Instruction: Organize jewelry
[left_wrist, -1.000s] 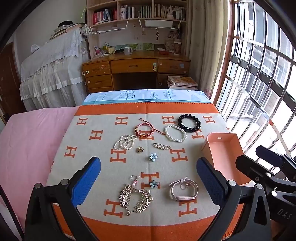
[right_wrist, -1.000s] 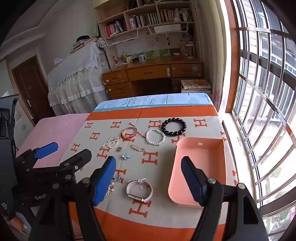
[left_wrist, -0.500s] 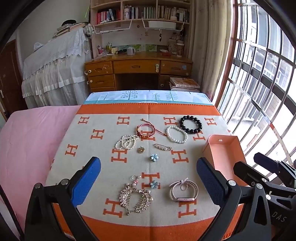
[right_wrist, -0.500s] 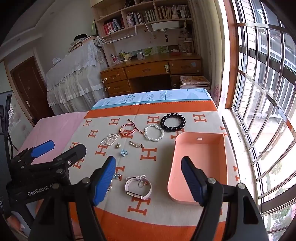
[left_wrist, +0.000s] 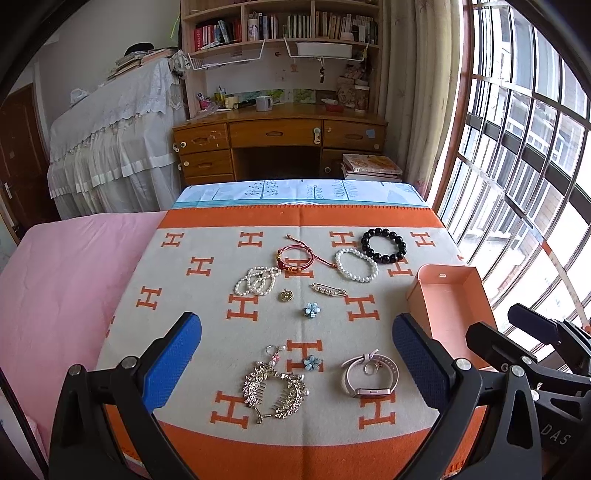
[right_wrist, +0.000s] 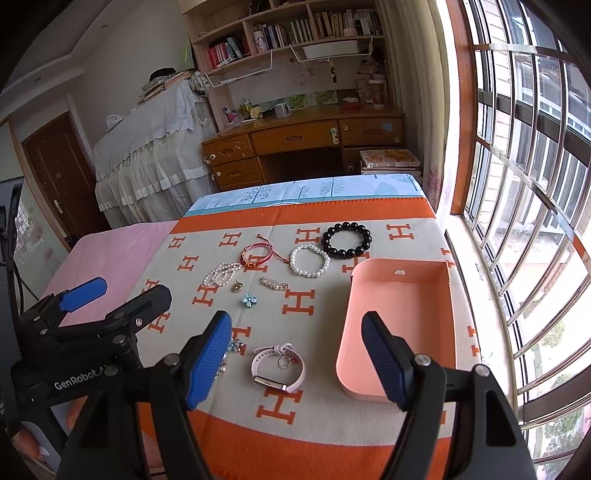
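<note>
Both sets of tongs hang above the near edge of the orange-and-cream blanket, spread wide and carrying nothing: the left tongs over the middle of the spread, the right tongs further toward the window side.

Closest in lies the gold hair comb, a small blue flower just beside it, and the pink watch with a ring resting inside its loop. To the right sits the open pink box, with nothing in it yet, so the sorting looks barely begun.

Mid-blanket: a second blue flower, a gold charm, a pearl pin. Beyond those, the looped pearl strand, the red cord bracelet, the white pearl bracelet and the black bead bracelet at the far end, those last two touching.

The risks, I'd say: grab the watch and that loose ring could roll off into the soft blanket. Small flat pieces may slip the wide pads, or the cloth gets pinched instead. The light box could slide if nudged.
</note>
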